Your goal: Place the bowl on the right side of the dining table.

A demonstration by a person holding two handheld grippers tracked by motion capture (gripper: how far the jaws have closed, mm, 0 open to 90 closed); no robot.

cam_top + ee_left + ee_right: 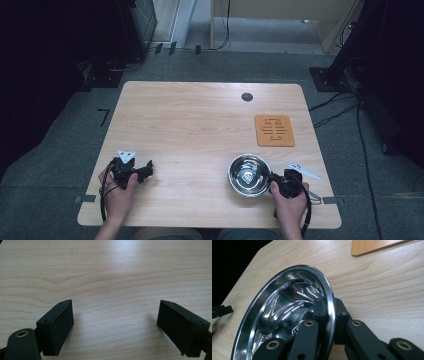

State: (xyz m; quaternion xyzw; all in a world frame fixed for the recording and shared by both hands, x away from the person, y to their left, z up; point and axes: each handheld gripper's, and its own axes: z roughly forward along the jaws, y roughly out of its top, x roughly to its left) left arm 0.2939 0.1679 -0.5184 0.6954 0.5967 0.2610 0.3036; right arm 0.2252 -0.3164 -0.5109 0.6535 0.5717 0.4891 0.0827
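A shiny steel bowl [248, 174] sits on the wooden table [200, 125] near the front right. My right gripper [274, 178] is shut on the bowl's right rim [330, 307], one jaw inside the bowl and one outside. The bowl looks empty in the right gripper view. At the front left, my left gripper [147, 169] rests low over bare wood, held in a hand. Its jaws stand wide apart with nothing between them, and its fingers [58, 326] hover just above the tabletop.
An orange-brown cork trivet [274, 130] with cut slots lies behind the bowl at the right. A small dark round grommet [247, 97] sits near the table's far edge. Cables and dark stands surround the table on the grey floor.
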